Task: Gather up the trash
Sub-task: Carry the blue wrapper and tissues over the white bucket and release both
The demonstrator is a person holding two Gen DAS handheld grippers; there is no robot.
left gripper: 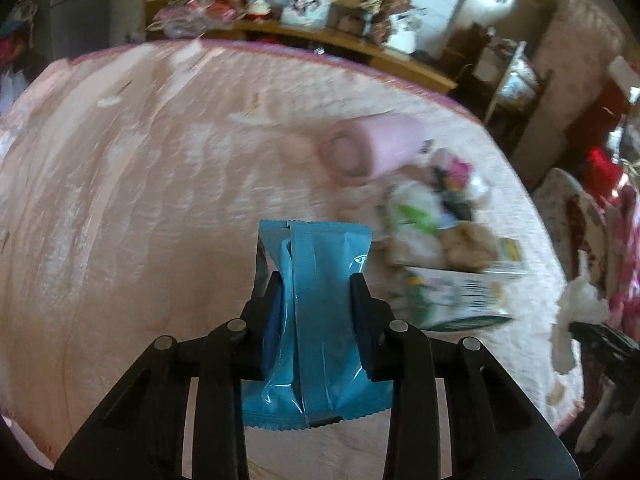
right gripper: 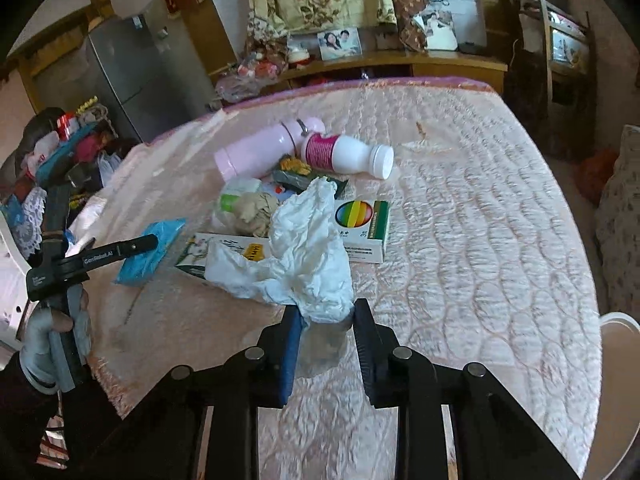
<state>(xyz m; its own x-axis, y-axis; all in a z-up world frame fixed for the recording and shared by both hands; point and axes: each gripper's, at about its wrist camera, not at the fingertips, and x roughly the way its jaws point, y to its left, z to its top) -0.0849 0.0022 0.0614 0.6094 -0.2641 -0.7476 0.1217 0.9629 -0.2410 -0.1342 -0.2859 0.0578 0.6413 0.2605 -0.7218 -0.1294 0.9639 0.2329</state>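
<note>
My left gripper is shut on a blue plastic wrapper and holds it above the pink quilted bed. In the right wrist view the left gripper shows at the left with the blue wrapper. My right gripper is shut on a crumpled white tissue above the bed. A trash pile lies beyond: a pink bottle, a white bottle with a pink label, a rainbow-printed box, a flat white carton and a beige wad.
A wooden shelf with photos and clutter stands behind the bed. A grey fridge stands at the back left. A white bin rim shows at the right edge. Clutter is heaped left of the bed.
</note>
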